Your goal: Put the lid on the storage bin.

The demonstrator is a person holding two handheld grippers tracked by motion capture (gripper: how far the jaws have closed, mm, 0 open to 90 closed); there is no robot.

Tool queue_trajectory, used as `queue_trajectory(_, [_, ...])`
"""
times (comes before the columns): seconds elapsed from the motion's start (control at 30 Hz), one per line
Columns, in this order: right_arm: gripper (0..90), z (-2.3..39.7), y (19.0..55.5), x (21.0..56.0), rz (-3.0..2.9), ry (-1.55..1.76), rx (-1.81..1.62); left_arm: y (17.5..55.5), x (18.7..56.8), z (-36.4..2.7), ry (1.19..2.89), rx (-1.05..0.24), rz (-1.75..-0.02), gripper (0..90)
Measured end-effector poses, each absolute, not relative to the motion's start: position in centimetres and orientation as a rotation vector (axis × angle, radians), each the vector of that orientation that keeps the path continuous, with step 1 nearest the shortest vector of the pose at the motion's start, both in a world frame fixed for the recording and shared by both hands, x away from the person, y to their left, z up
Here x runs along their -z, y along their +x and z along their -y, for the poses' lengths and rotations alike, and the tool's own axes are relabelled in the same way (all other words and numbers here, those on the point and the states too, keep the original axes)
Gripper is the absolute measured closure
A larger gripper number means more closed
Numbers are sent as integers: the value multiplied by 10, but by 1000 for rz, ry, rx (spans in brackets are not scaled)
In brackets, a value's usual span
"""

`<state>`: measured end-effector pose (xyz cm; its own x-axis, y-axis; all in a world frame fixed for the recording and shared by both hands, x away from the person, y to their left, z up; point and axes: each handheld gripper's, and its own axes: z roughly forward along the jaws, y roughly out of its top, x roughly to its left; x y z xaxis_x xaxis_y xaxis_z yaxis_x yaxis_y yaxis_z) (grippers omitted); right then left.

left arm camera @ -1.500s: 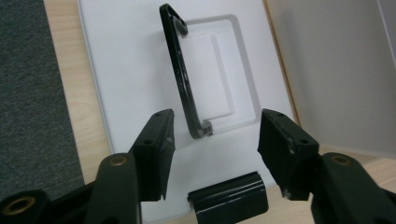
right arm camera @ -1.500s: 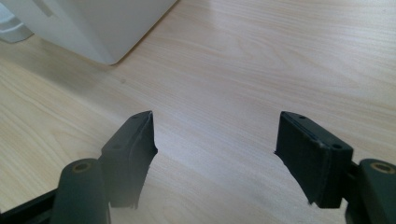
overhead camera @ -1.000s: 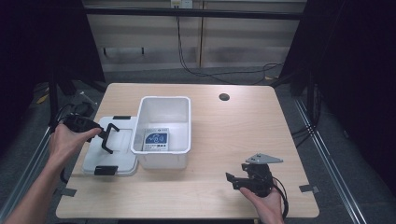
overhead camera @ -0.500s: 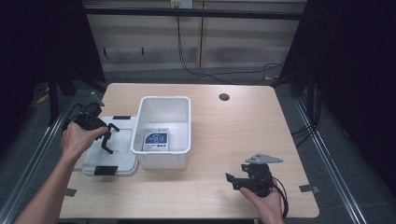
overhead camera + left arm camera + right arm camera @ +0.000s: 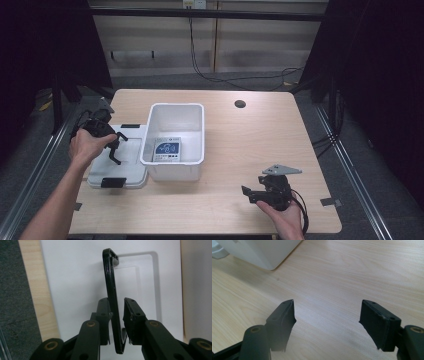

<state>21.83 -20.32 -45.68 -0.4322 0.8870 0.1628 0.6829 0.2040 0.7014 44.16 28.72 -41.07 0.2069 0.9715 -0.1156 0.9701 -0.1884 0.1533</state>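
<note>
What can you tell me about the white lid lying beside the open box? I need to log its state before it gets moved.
The flat white plastic lid lies on the pale wooden table, along the left side of the white plastic box. It is rectangular with rounded corners, with black clips at its near and far edges. A thin black wire handle stands raised from its top, hinged at its far end. The left gripper has its jaws on either side of that handle, one touching it.

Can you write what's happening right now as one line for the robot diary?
left gripper: jaws around lid handle, gap on one side | right gripper: open over table | bin: holds a packet
</note>
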Motion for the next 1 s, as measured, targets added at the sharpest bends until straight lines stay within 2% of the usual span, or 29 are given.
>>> queue_trajectory(0.4, [275,202,218,457,-2214,1499,-1060,446,416,-280,2337,37,-1888,788])
queue_trajectory(0.7, [272,202,218,458,-2220,1481,-1062,447,417,-277,2300,37,-1946,806])
queue_trajectory(1.0, [269,201,218,458,-2227,1496,-1060,447,415,-280,2320,75,-1919,847])
